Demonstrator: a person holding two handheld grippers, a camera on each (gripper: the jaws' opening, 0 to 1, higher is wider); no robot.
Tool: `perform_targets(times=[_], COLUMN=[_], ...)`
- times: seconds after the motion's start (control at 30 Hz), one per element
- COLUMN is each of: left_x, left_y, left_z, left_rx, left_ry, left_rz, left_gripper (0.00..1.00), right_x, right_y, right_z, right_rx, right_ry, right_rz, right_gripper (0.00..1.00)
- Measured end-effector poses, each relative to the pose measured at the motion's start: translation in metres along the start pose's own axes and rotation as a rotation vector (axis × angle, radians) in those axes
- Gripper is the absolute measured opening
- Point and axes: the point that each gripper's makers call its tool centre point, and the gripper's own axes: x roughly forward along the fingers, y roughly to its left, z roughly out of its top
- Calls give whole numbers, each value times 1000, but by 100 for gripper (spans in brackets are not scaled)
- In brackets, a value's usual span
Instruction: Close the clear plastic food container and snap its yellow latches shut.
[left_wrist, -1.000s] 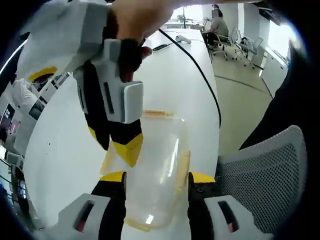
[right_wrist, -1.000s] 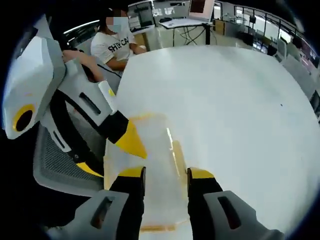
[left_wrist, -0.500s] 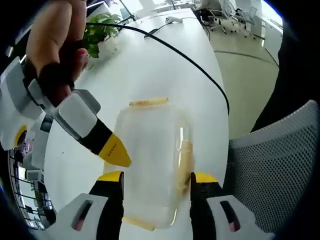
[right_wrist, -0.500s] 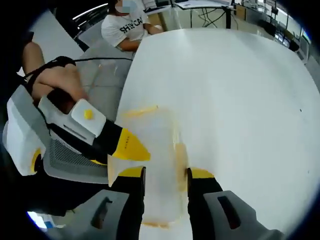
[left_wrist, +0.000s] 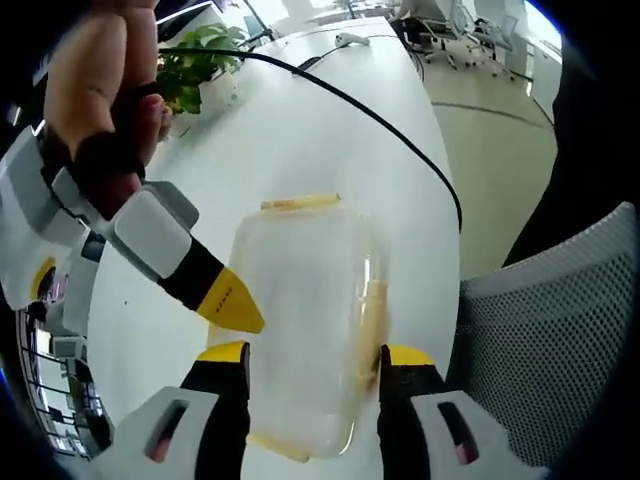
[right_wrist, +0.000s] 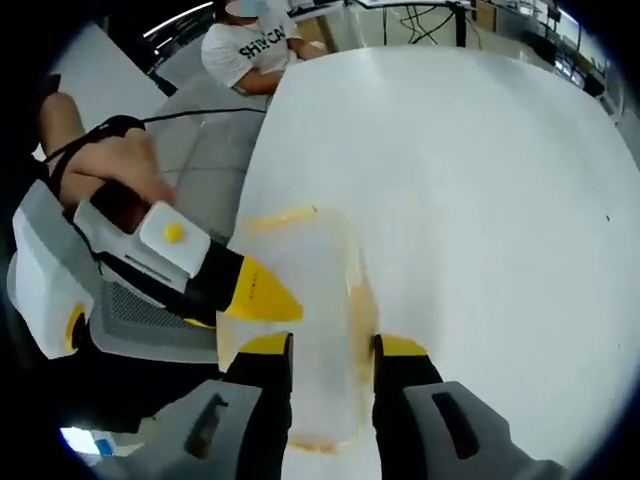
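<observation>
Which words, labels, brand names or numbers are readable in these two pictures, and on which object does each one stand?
"SHIV...": dark letters on the white T-shirt of the seated person in the right gripper view; the rest is cut off and blurred.
Clear plastic food container with yellow latches: no text visible.
Yellow-tipped black and white left tool and right tool: no readable markings.
White table: no text.

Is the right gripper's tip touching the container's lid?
Cannot tell. In the left gripper view, the right gripper tip overlaps the container edge; no gap shows.
</observation>
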Motion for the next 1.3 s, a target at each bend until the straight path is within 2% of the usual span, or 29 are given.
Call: perform_targets(times=[0.03,0.07,0.1,0.17,0.23,0.33,0.4,0.7,0.77,0.83,0.93,1.07,1.13,1.2,1.23,1.3], left_x=[0,-2,-2,-2,-1,-1,-1,0,0,-2,-5,-10,-13,-17,-19,-20], left_y=[0,8,-1,0,1,2,5,5,5,6,1,1,-2,6,4,5], left_z=[-1,-3,-3,-2,-1,-3,-5,-3,-3,-3,1,1,0,-1,-3,-10], left_rx=[11,63,46,49,52,55,55,80,77,65,-9,-106,-147,-150,-178,-184], left_ry=[3,19,-8,-8,-7,-16,-27,-11,-15,-24,-35,-53,-56,-64,-65,-36], left_rz=[0,54,8,-6,-5,-1,-3,1,0,-14,-85,-130,-167,-162,-190,-213], left_gripper=[46,44,43,43,43,43,44,45,45,46,51,55,59,61,64,74], right_x=[1,2,4,5,5,3,2,2,1,-1,-6,-13,-21,-28,-30,-30], right_y=[1,4,1,1,0,-1,-3,-1,0,1,-3,-8,-8,-1,2,8], right_z=[-1,-3,-6,-7,-7,-5,-1,5,6,7,4,-7,-6,-6,-7,-19], right_rx=[26,36,84,48,50,62,98,83,53,8,-38,-59,-30,49,71,55], right_ry=[20,44,58,75,79,52,4,-9,-14,-41,-70,-105,-179,-266,-286,-266], right_rz=[0,24,4,27,31,34,31,18,-1,-22,-77,-156,-187,-173,-171,-184], right_gripper=[26,26,24,24,25,26,26,28,28,28,29,38,42,48,52,59])
